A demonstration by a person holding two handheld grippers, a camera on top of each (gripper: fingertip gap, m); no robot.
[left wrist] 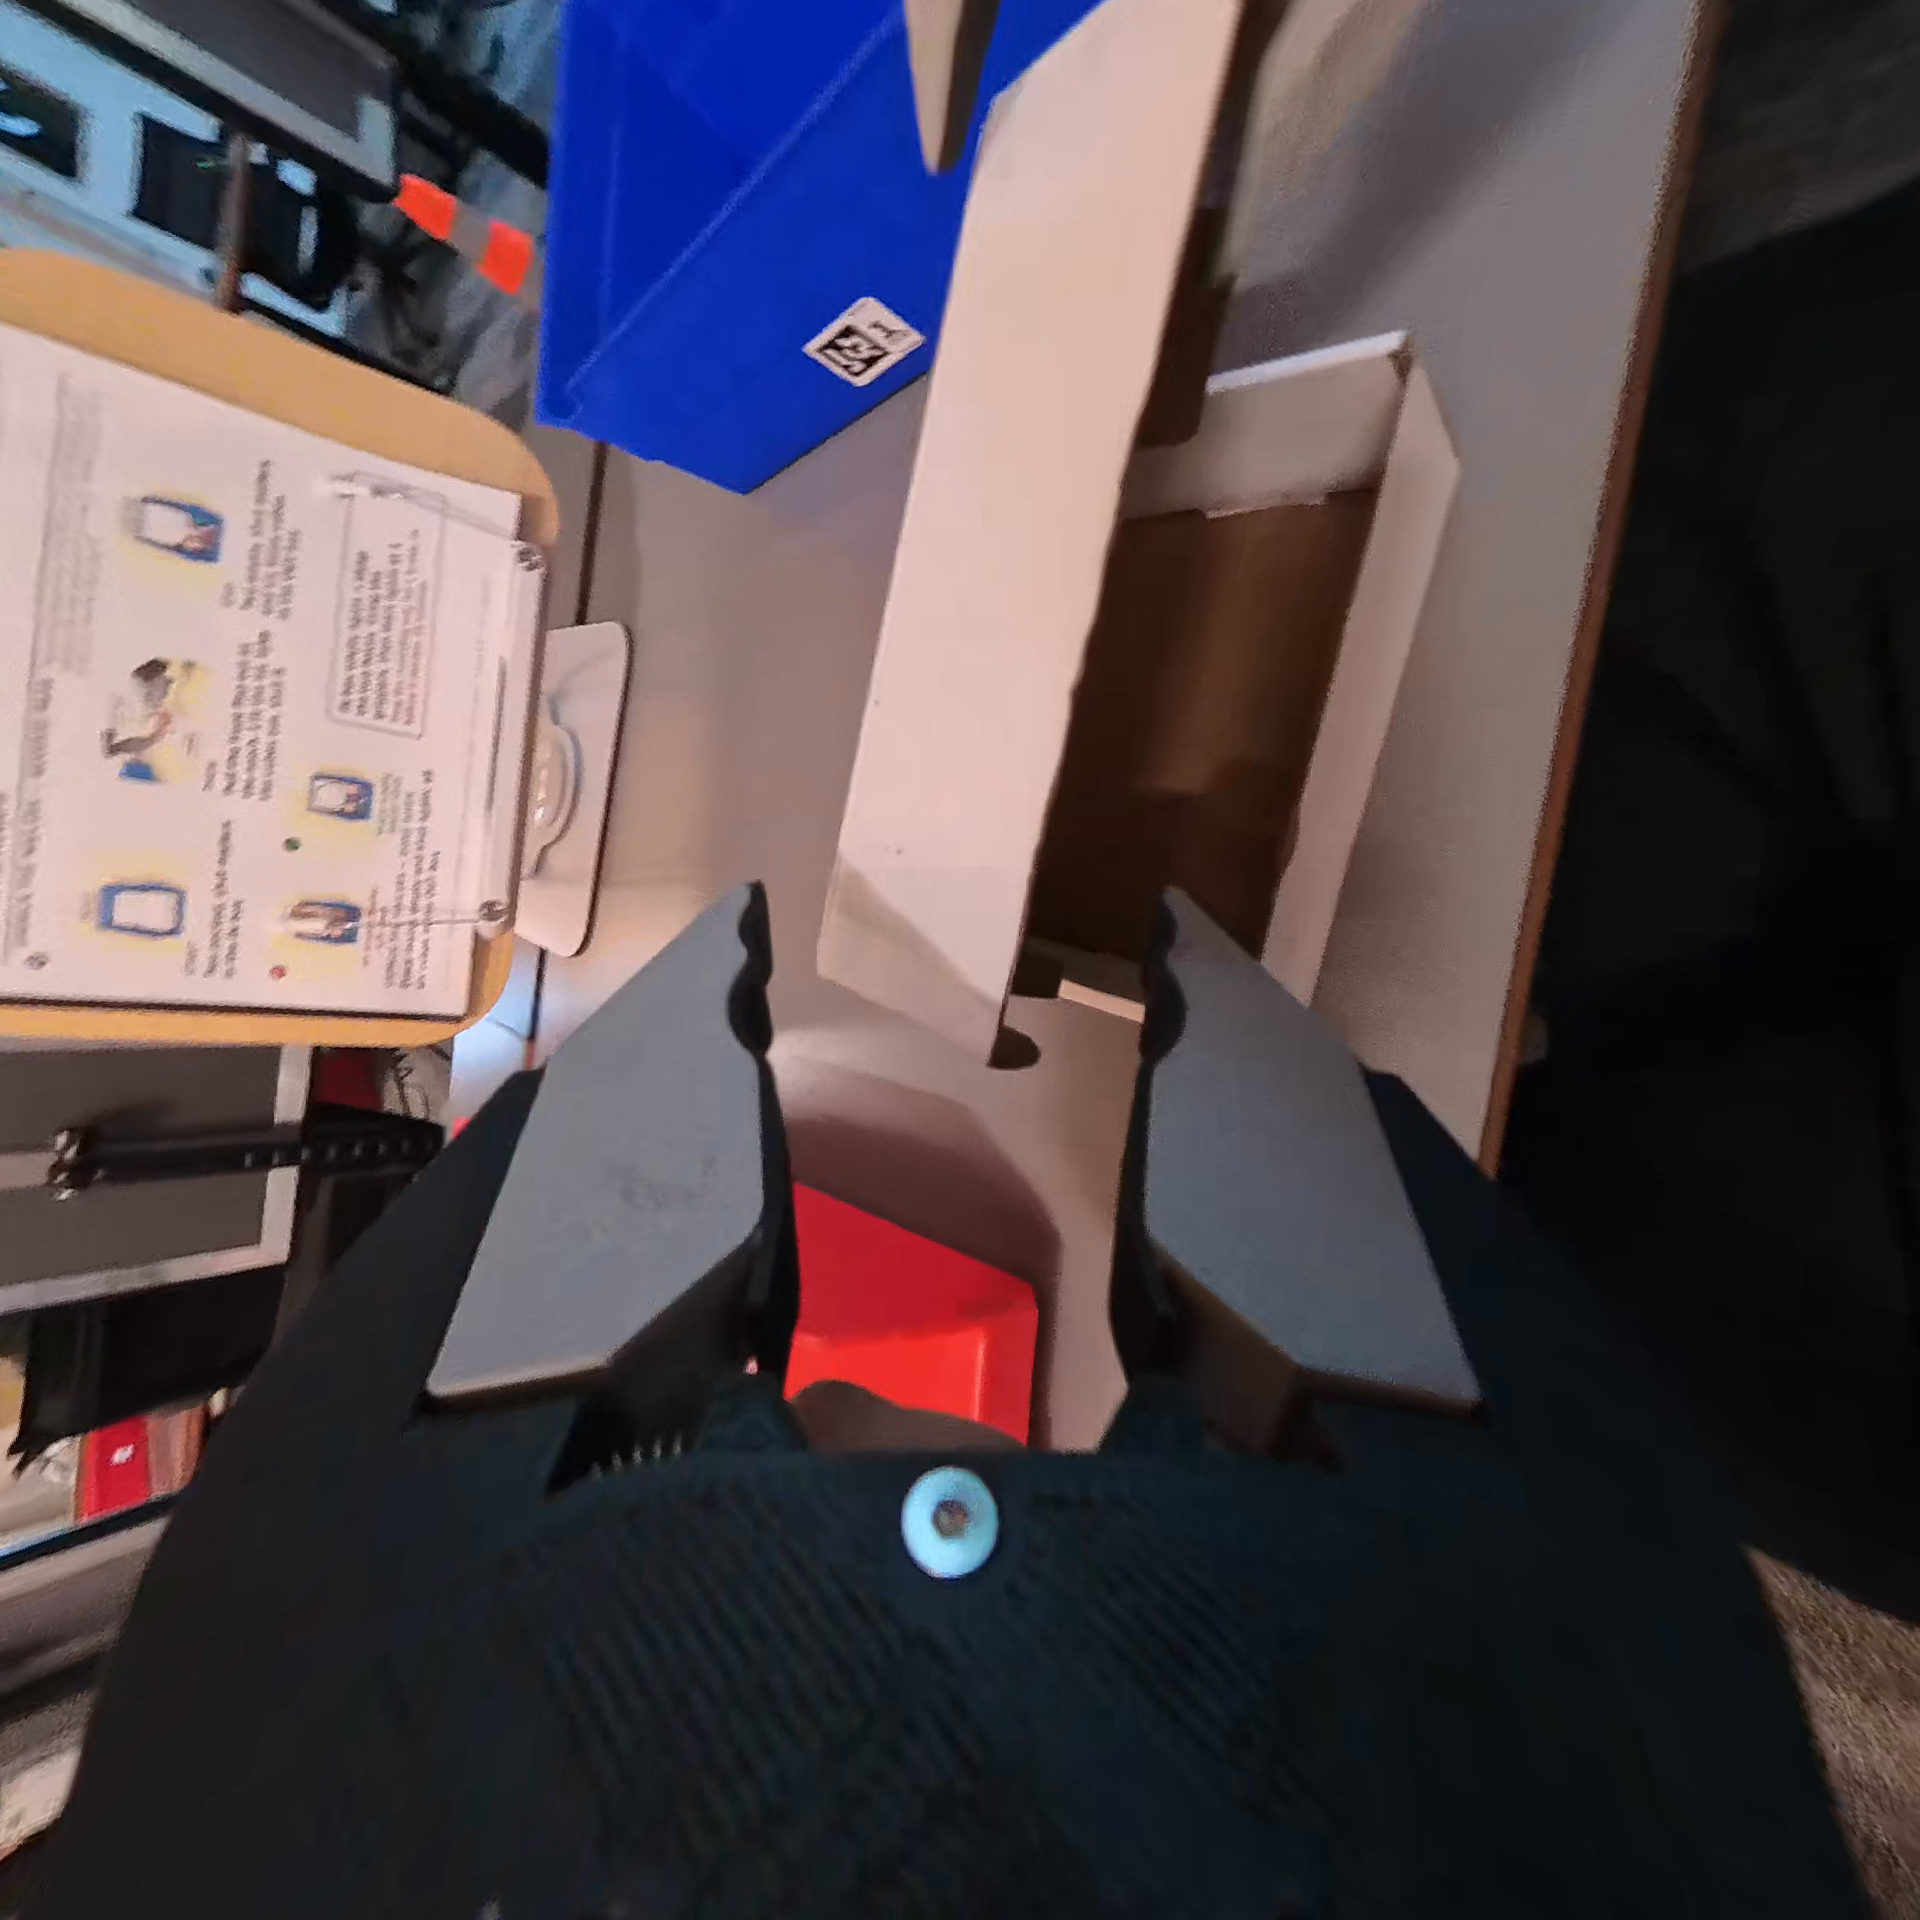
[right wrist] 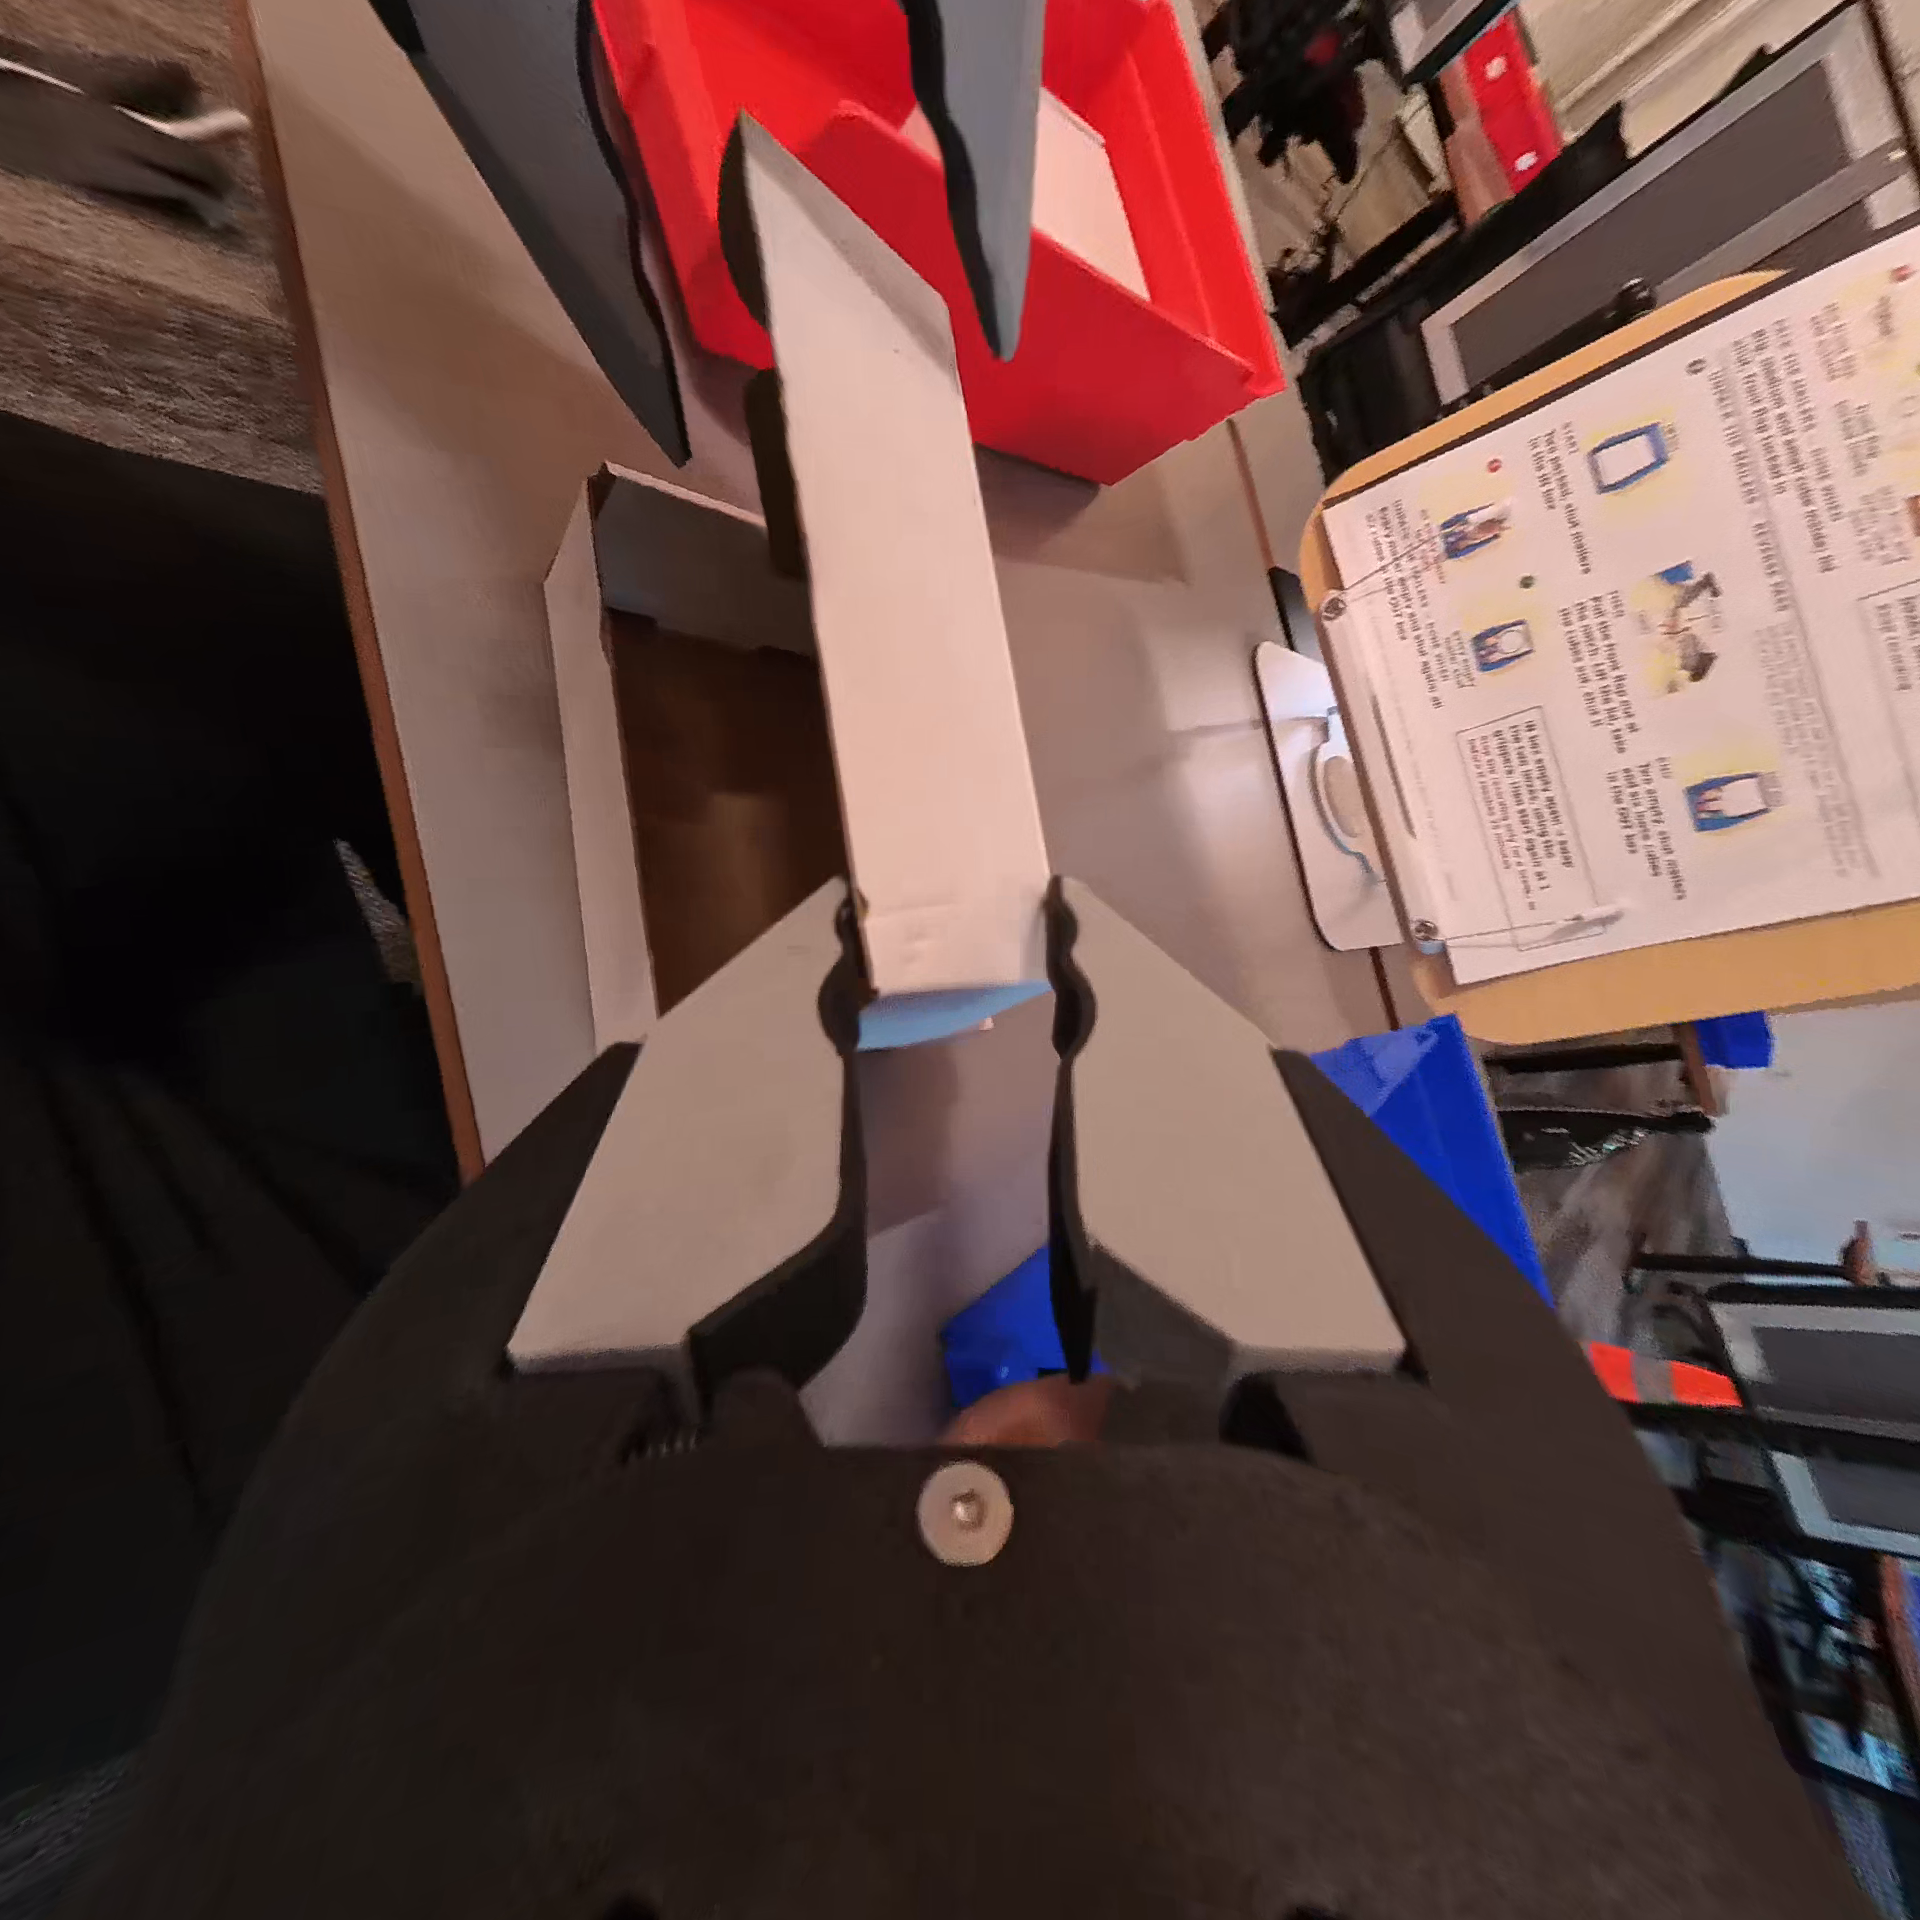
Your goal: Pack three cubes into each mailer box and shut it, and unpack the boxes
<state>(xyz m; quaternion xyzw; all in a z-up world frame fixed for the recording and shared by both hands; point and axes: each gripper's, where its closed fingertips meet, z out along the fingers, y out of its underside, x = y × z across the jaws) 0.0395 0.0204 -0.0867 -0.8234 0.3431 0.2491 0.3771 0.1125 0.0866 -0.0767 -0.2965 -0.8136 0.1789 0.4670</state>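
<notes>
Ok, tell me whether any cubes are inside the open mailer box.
No, the mailer box shows only its bare brown cardboard floor, with its lid raised.

Counted across both wrist views: 1 open white mailer box [left wrist: 1226, 665] with 1 raised lid [right wrist: 904, 582], 1 red bin [right wrist: 1091, 343], 1 blue bin [left wrist: 727, 260], 1 instruction sheet [left wrist: 260, 686] on 1 wooden board [left wrist: 499, 457] — and 2 grippers, left gripper [left wrist: 956, 966] and right gripper [right wrist: 956, 966].
</notes>
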